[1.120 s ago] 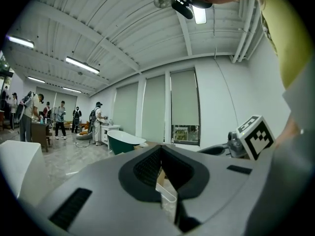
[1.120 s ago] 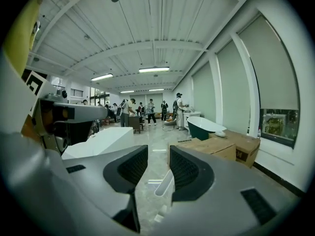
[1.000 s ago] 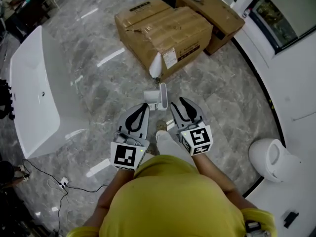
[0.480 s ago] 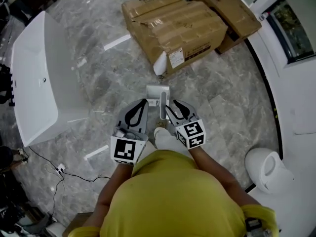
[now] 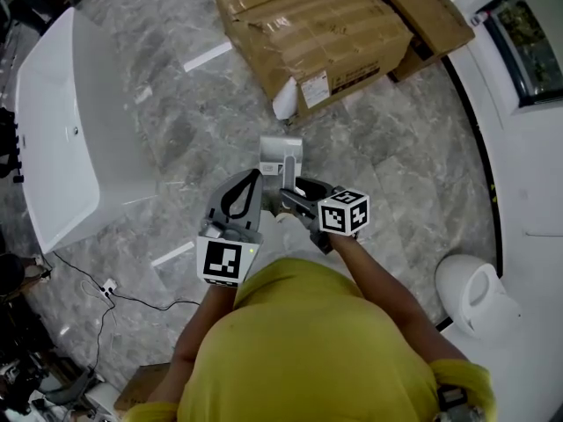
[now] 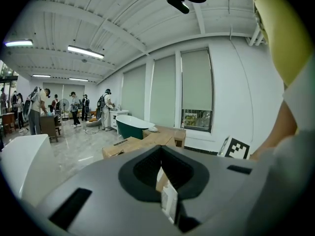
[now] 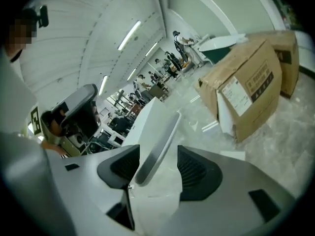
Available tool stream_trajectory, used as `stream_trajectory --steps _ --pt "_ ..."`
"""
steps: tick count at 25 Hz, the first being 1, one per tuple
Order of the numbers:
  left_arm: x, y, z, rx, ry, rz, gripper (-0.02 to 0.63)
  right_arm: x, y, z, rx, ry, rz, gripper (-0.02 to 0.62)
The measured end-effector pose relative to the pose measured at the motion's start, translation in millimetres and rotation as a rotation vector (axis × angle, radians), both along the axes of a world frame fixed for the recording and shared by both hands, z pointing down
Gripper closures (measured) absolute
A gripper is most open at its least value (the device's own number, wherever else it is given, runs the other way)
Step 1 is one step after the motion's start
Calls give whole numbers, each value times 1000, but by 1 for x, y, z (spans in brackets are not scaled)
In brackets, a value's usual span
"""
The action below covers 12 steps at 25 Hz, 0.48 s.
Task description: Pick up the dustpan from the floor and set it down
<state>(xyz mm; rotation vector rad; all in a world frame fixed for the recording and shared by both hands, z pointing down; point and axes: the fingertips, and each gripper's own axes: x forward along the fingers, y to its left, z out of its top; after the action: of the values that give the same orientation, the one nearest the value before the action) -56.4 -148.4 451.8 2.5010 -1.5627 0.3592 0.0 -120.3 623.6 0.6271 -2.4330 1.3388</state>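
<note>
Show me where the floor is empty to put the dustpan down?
Bare floor lies between the white bathtub and the cardboard box, and between the dustpan and the toilet. Crowded: right by the box, and near the cable at lower left.

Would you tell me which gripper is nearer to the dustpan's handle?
Right. The right gripper has the dustpan's handle between its jaws, which have just been opening; the left gripper hangs beside the handle, apart from it.
</note>
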Motion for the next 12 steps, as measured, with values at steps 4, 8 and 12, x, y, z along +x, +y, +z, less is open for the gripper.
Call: stream_trajectory --steps 4,8,12 --pt "-1 -3 2 -12 -11 18 607 -9 0 4 -86 -76 -7 337" --pt "-5 -9 2 -25 -16 26 607 -17 -2 8 -143 -130 -25 339" --pt "-16 -15 0 -42 -5 17 607 -22 -2 14 -204 -175 -42 355"
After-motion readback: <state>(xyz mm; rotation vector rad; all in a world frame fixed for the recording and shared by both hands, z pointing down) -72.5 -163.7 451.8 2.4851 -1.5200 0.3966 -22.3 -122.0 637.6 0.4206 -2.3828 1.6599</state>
